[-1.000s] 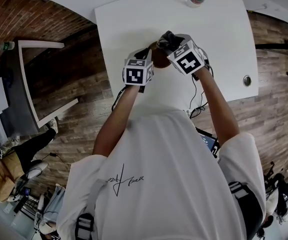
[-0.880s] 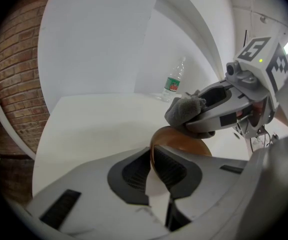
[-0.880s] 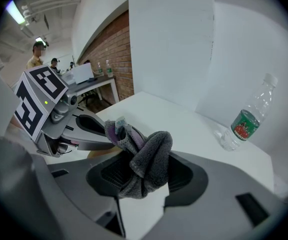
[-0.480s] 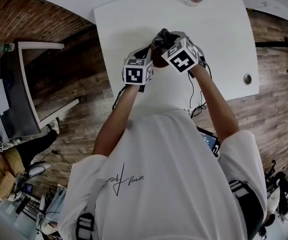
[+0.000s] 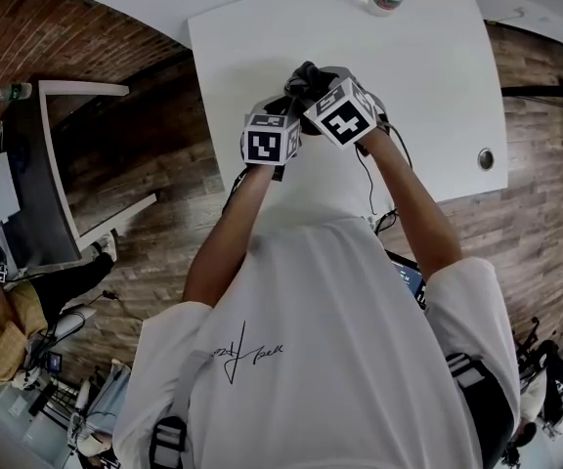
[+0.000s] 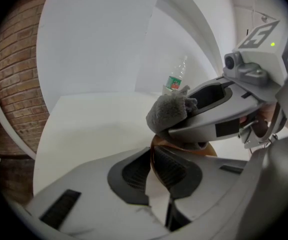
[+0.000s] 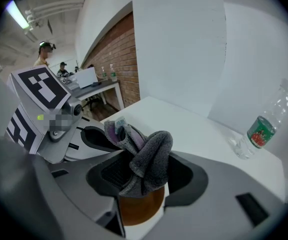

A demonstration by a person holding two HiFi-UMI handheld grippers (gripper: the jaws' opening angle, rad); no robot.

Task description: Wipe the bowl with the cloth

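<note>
Pinching the bowl [image 6: 211, 149] rim in our left gripper [image 6: 151, 170] to steady it, probably; right gripper [image 7: 144, 178] clamps the cloth [image 7: 147, 156].

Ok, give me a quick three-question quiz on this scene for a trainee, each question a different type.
1. True or false: the left gripper is shut on the rim of the bowl.
2. What does the right gripper hold over the bowl? A) a sponge B) a grey cloth C) nothing
3. Short answer: what stands on the white table beyond both grippers?

Key: 1 true. 2 B. 3 a plastic bottle.
</note>
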